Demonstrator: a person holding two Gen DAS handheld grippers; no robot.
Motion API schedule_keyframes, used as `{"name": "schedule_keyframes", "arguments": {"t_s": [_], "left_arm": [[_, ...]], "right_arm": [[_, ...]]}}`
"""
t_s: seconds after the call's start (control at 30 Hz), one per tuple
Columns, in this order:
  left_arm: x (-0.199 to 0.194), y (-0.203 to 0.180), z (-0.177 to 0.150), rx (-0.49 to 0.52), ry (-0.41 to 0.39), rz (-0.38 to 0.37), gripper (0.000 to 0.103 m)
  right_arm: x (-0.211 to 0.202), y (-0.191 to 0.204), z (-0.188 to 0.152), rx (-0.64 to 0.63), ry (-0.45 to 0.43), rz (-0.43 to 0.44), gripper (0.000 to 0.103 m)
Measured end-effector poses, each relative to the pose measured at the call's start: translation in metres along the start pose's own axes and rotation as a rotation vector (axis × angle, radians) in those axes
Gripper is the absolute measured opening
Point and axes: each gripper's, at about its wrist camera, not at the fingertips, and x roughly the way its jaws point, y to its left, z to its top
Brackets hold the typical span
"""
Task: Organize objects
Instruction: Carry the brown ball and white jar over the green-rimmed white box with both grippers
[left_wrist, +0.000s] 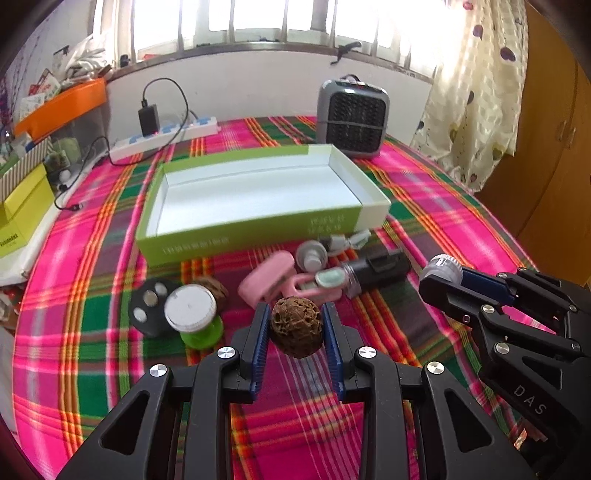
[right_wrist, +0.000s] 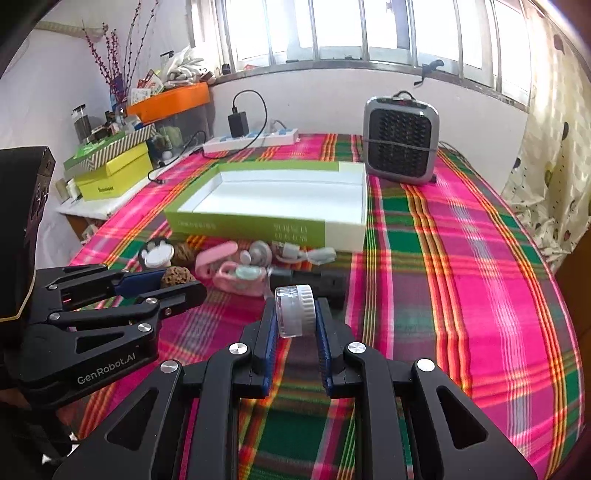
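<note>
My left gripper (left_wrist: 295, 321) is shut on a brown walnut (left_wrist: 296, 326) and holds it above the plaid cloth, in front of the open green-and-white box (left_wrist: 255, 229). My right gripper (right_wrist: 295, 314) is shut on a small clear jar with a white lid (right_wrist: 295, 311); it shows at the right of the left wrist view (left_wrist: 441, 271). The left gripper with the walnut (right_wrist: 176, 276) appears at the left of the right wrist view. The box (right_wrist: 258, 223) is empty inside.
Loose items lie before the box: a second walnut (left_wrist: 218, 290), a white-lidded green jar (left_wrist: 192, 314), a black disc (left_wrist: 147, 306), a pink clip (left_wrist: 273, 282), a black torch (left_wrist: 376, 271), a white cable (left_wrist: 347, 238). A heater (left_wrist: 352, 118) and power strip (left_wrist: 162, 138) stand behind.
</note>
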Motion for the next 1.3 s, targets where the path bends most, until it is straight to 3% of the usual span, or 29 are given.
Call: {"name": "schedule_keyframes", "arguments": {"t_s": [0.63, 1.3], "left_arm": [[0.028, 0.041, 0.064, -0.051, -0.022, 0.021, 0.026], [0.095, 0.084, 0.104, -0.082, 0.058, 0.084, 0.026]], "right_arm": [[0.038, -0.010, 0.069, -0.023, -0.009, 0.022, 0.020], [0.132, -0.037, 0.112, -0.016, 0.134, -0.011, 0.020]]}}
